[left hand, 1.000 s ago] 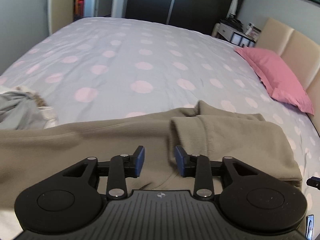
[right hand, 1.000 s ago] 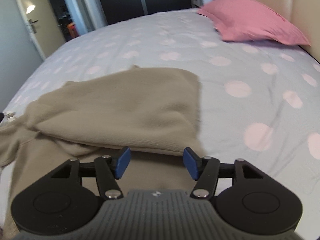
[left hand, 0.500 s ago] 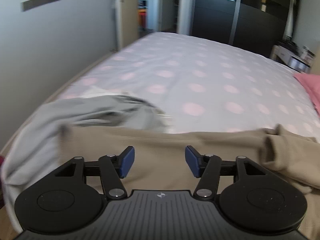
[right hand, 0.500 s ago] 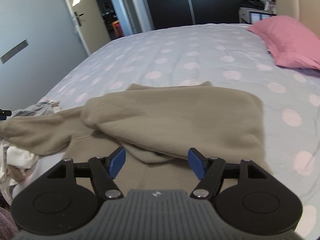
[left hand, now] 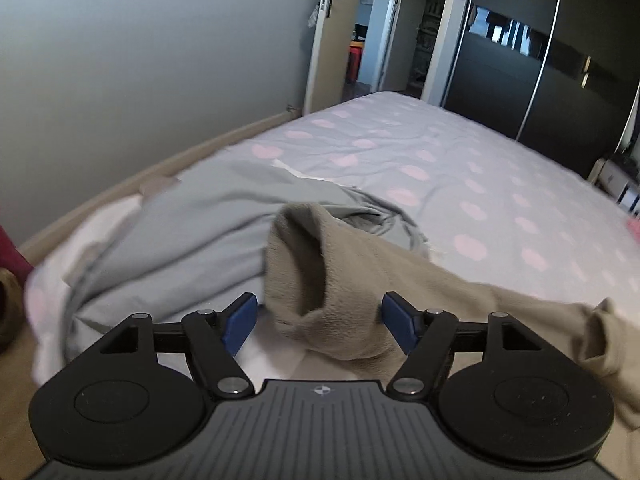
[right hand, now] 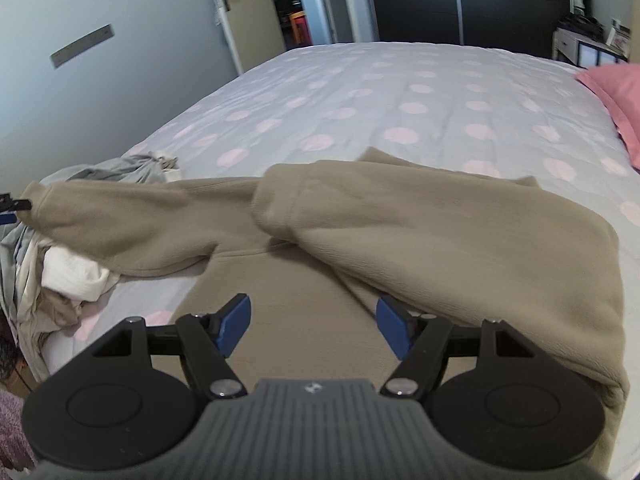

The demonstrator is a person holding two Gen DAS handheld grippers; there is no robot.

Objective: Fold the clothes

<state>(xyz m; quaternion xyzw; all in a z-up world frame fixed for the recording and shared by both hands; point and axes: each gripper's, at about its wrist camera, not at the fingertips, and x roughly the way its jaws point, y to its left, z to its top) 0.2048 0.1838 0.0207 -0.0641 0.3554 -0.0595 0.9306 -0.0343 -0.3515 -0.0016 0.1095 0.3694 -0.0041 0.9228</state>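
We see the tan fleece sweater (right hand: 400, 240) on the bed (right hand: 400, 100). Its cuff (left hand: 308, 276) stands between the opening left gripper (left hand: 320, 322) pads, ungripped. The right gripper (right hand: 314, 326) stands spread above its body.

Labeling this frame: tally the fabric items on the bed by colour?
Beige: 1, fleece top
Grey: 1, garment
White: 1, bundle
Pink: 1, pillow
Total: 4
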